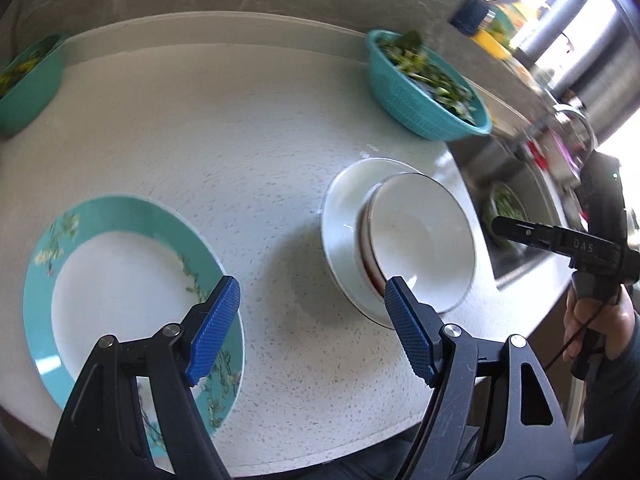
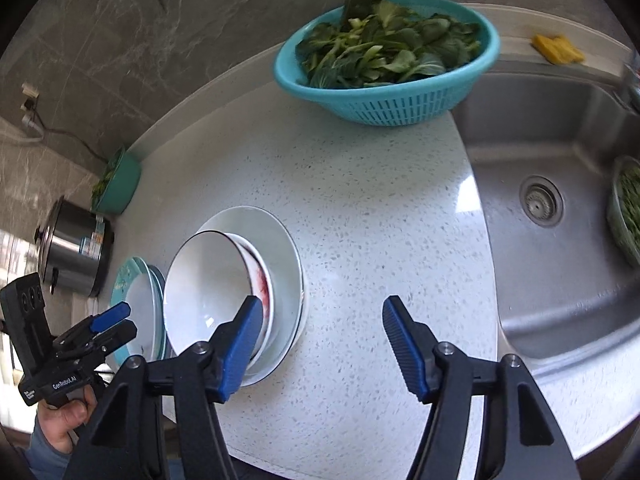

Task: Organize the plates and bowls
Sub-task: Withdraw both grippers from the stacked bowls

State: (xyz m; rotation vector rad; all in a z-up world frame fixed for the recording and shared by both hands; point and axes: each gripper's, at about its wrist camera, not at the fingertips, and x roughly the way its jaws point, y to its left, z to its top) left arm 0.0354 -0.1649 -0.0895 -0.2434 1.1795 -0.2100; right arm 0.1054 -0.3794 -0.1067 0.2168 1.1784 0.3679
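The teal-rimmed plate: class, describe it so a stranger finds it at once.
On the white speckled counter, left of the sink, look beside the white plate carrying stacked bowls. The teal-rimmed plate lies apart, nothing on it, its rim alone bearing flowering branches.

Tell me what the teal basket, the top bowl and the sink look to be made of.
Teal basket: plastic, matte, with moulded slots in the wall. Top bowl: likely glazed ceramic, glossy white with a thin dark rim line. Sink: stainless steel, brushed grey with soft reflections.

Much sits half-seen at the edges

The left colander [image 1: 30, 80] is cut off and blurred; the lower bowl [image 2: 264, 284] hides beneath the upper bowl [image 2: 208, 280]; the sink's container [image 2: 628, 208] runs off-frame
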